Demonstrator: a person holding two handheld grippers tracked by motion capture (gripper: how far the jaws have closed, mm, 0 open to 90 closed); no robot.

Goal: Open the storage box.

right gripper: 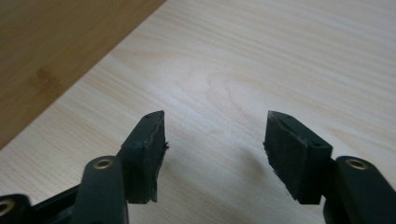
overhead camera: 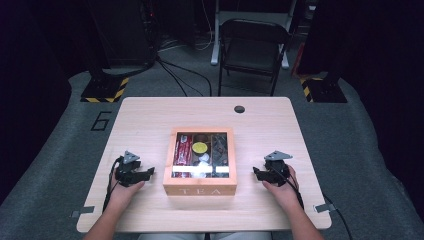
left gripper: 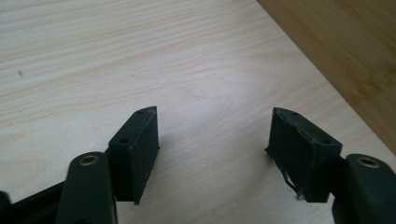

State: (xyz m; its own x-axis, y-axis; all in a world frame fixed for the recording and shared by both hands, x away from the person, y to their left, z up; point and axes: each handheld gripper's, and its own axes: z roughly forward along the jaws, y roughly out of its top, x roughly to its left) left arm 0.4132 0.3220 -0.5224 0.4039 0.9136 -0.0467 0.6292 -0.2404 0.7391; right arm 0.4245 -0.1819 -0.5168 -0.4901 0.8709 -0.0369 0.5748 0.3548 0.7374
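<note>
High view: tea box [overhead camera: 200,187] sits mid-frame, lid closed, untouched, so nothing looks started. Left gripper [left gripper: 212,140] view: jaws wide, empty, box wall upper right. Right gripper [right gripper: 215,140] view: also wide, empty, box upper left.

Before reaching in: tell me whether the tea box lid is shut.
Shut. A glare stripe across the tea box shows a clear lid closed over the contents.

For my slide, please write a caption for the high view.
Two open grippers, left gripper and right gripper, flank a wooden tea box on the table.
</note>
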